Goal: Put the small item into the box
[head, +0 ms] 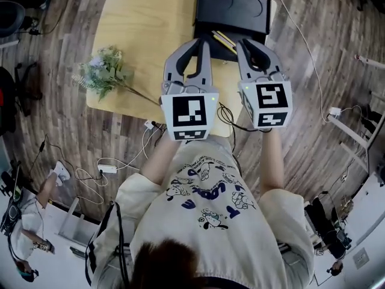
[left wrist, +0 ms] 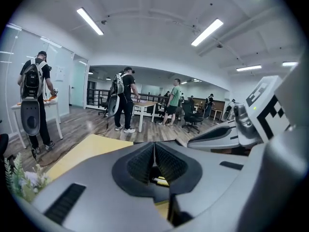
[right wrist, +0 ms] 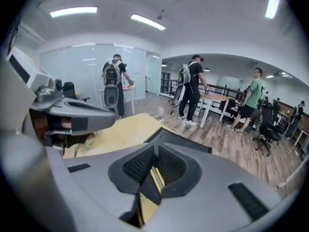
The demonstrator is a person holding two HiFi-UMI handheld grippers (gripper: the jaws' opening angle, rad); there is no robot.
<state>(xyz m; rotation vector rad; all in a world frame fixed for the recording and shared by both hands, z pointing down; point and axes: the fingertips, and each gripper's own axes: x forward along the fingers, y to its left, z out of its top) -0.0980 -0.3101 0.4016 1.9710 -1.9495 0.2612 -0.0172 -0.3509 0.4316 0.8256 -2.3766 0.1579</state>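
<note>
A black box point(head: 231, 8) stands open at the far end of the yellow table point(head: 138, 23). Two thin pencils point(head: 224, 41), one yellow and one dark, lie just in front of it. My left gripper point(head: 195, 44) hovers to the left of them, and its pads point(left wrist: 145, 163) are closed together with nothing held. My right gripper point(head: 245, 44) hovers to the right of the pencils, also shut. In the right gripper view the pencils point(right wrist: 156, 179) show in the slit below the pads point(right wrist: 166, 163), and the box point(right wrist: 188, 141) lies beyond; no grip on them is visible.
A bunch of pale flowers point(head: 105, 71) lies at the table's left edge. Cables and a power strip point(head: 108, 168) trail on the wood floor near the person's feet. Several people point(left wrist: 123, 100) stand at other tables and office chairs across the room.
</note>
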